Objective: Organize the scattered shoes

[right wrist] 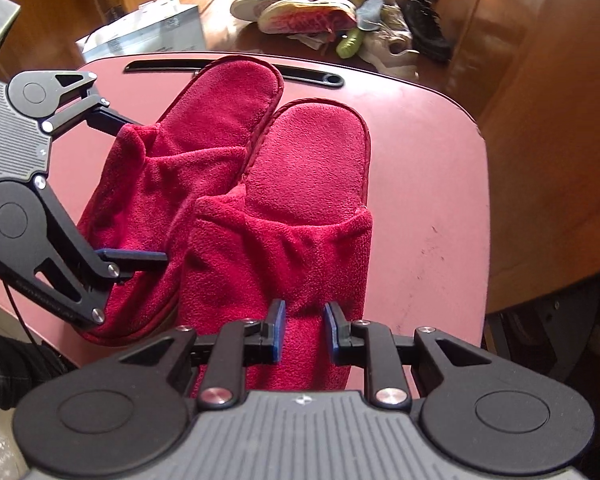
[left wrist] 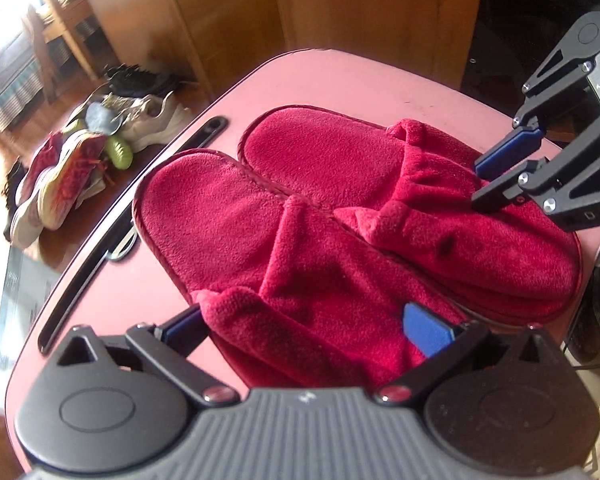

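Two red fleece slippers lay side by side, edges touching, on a pink tabletop (right wrist: 428,184), heels pointing away from the cameras. At the left, the left gripper (right wrist: 138,190) reached in with its fingers spread wide across the toe cover of the left slipper (right wrist: 204,148): one finger lay against the outer side of the cover, the other against its inner side near the seam between the pair. Whether the pads pressed the fabric hard could not be told.

Beside it, the right gripper (right wrist: 304,326) pointed down over the toe of the right slipper (right wrist: 300,208), its blue-padded fingers set close together with a narrow fold of fleece between them; the left wrist view showed those tips (left wrist: 496,180) sunk into the cover.

A dark slot (right wrist: 236,70) ran along the table's far edge, just behind the slipper heels. Beyond the table, towards the right, a heap of sneakers (right wrist: 308,10) lay jumbled on the wooden floor, with a black shoe (right wrist: 426,26) at its right end, near wooden cabinets (right wrist: 540,92).
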Action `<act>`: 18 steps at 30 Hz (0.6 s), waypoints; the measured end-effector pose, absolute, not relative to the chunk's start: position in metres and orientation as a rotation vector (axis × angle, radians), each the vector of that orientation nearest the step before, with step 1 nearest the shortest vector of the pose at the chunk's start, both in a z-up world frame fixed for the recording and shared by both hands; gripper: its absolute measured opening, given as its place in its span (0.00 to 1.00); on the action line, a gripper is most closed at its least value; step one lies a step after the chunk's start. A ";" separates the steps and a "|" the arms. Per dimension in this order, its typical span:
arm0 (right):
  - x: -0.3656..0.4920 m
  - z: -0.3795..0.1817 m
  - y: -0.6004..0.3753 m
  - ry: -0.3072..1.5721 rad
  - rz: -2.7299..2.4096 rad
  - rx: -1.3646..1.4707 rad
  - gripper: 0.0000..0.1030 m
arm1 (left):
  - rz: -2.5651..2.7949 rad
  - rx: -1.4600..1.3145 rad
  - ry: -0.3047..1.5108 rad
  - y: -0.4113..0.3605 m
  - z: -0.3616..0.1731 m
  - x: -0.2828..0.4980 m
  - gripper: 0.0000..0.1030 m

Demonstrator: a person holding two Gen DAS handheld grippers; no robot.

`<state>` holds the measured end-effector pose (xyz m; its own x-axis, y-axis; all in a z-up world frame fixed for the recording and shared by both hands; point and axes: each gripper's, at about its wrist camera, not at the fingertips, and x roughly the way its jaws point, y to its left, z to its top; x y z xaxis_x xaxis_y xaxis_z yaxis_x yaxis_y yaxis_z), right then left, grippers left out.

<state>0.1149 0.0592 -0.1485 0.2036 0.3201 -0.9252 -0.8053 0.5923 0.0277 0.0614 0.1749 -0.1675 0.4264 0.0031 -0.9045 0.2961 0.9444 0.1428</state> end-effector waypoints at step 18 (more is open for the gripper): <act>0.143 -0.112 0.031 1.012 0.867 -0.325 0.25 | -0.144 0.295 1.046 0.150 -0.135 0.045 1.00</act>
